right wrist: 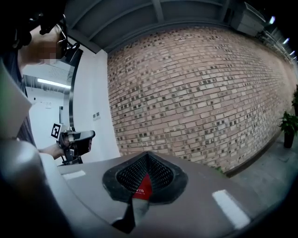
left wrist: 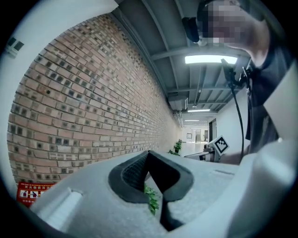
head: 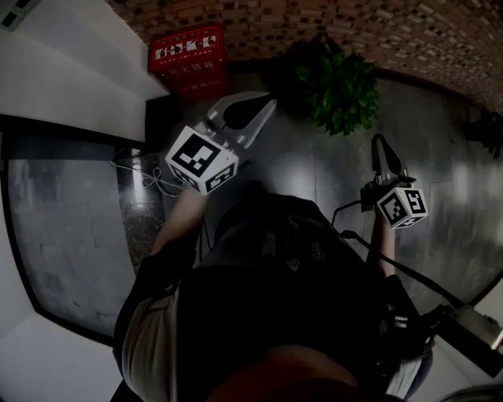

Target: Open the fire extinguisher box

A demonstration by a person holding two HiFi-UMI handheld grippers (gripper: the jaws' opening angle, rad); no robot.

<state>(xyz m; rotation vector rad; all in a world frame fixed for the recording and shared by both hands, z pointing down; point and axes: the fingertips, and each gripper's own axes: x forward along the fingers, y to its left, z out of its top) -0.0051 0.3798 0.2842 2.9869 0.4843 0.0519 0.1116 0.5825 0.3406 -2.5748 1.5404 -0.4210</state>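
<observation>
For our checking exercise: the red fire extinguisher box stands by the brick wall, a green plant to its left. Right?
No: in the head view the green plant is to the right of the red fire extinguisher box, by the brick wall.

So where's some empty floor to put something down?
The shiny grey floor is bare to the right of the leafy green potted plant, below the brick wall. It's crowded in the corner, where the red rectangular fire extinguisher box stands between the white wall and that plant.
</observation>
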